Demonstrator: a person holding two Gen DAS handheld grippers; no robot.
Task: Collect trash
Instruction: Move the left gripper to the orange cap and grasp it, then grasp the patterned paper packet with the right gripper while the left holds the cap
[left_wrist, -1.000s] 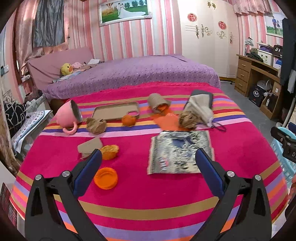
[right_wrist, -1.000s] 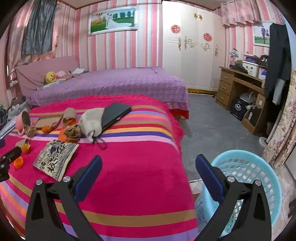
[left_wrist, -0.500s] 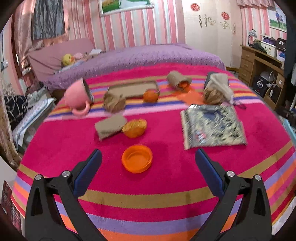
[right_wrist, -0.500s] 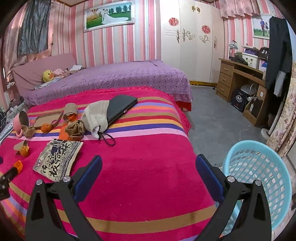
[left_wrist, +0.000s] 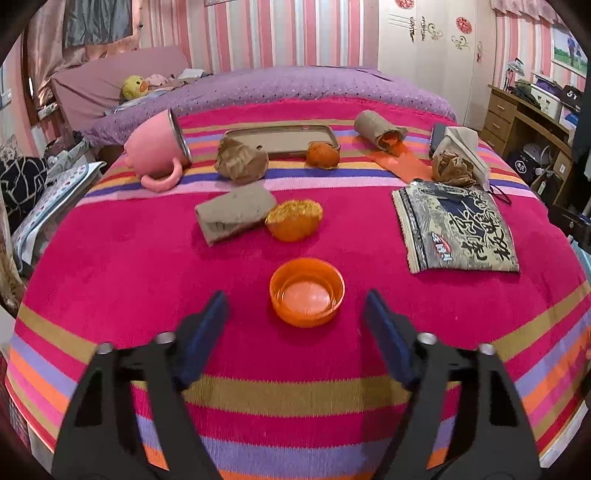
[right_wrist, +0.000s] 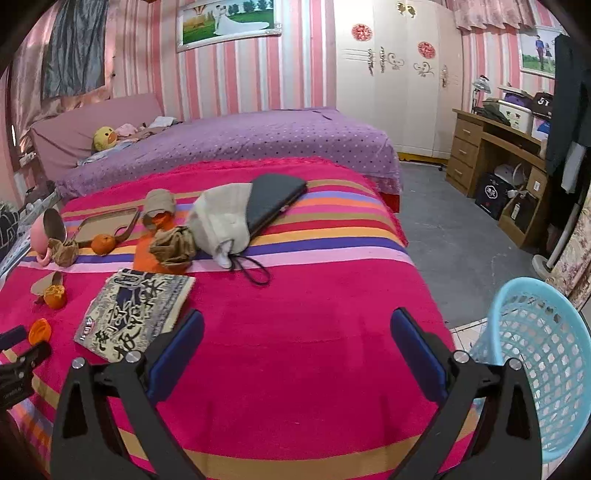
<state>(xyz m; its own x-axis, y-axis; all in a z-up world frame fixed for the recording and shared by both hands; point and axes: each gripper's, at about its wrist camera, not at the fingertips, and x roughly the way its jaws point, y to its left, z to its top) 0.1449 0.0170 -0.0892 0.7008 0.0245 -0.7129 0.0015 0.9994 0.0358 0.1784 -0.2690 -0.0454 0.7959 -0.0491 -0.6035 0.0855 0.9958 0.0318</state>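
An orange plastic lid (left_wrist: 306, 297) lies open side up on the striped pink blanket (left_wrist: 147, 258). My left gripper (left_wrist: 295, 308) is open, its blue fingers either side of the lid and just short of it. Behind lie orange peel (left_wrist: 294, 220), a folded brown paper (left_wrist: 234, 212), crumpled brown paper balls (left_wrist: 242, 162) (left_wrist: 452, 169), a paper roll (left_wrist: 378, 129) and an empty snack bag (left_wrist: 456, 229). My right gripper (right_wrist: 295, 345) is open and empty over the blanket, with a light blue basket (right_wrist: 543, 369) at its right. The lid (right_wrist: 38, 329) shows at far left.
A pink mug (left_wrist: 159, 147) lies on its side at back left, near a phone case (left_wrist: 280, 138) and a whole orange (left_wrist: 323, 155). A beige pouch (right_wrist: 223, 221) and dark wallet (right_wrist: 275, 197) lie further right. A wooden desk (right_wrist: 491, 147) stands across the grey floor.
My left gripper has moved forward and down to the orange lid, and its fingers have narrowed around it. My right gripper has shifted slightly, staying open.
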